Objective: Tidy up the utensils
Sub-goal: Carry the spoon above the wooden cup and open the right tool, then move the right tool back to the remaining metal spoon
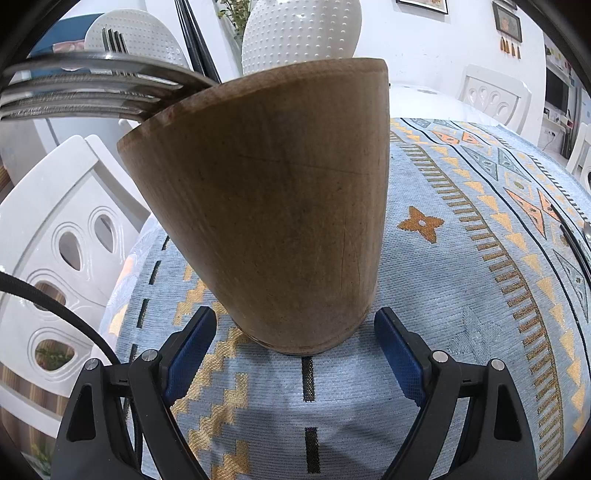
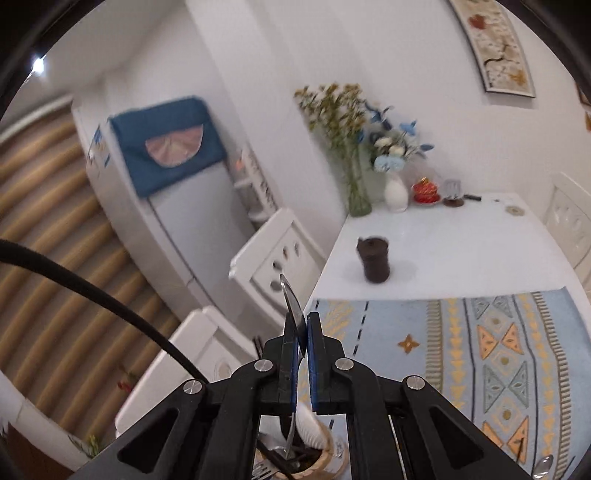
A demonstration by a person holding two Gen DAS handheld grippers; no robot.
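Observation:
A brown wooden utensil holder (image 1: 273, 206) stands on the patterned blue tablecloth (image 1: 461, 280), close in front of my left gripper (image 1: 293, 341), which is open with a finger on each side of its base. Forks (image 1: 85, 88) and black chopsticks (image 1: 195, 40) stick out of its top. My right gripper (image 2: 302, 334) is shut on a metal utensil (image 2: 291, 306), held upright above the holder's opening (image 2: 295, 458), where forks and a white perforated utensil show below.
White chairs (image 1: 55, 251) stand left of the table. A white vase (image 1: 299, 33) is behind the holder. A dark jar (image 2: 375, 260), flower vases (image 2: 395, 192) and small items sit on the white table part. A spoon (image 2: 543, 465) lies on the cloth.

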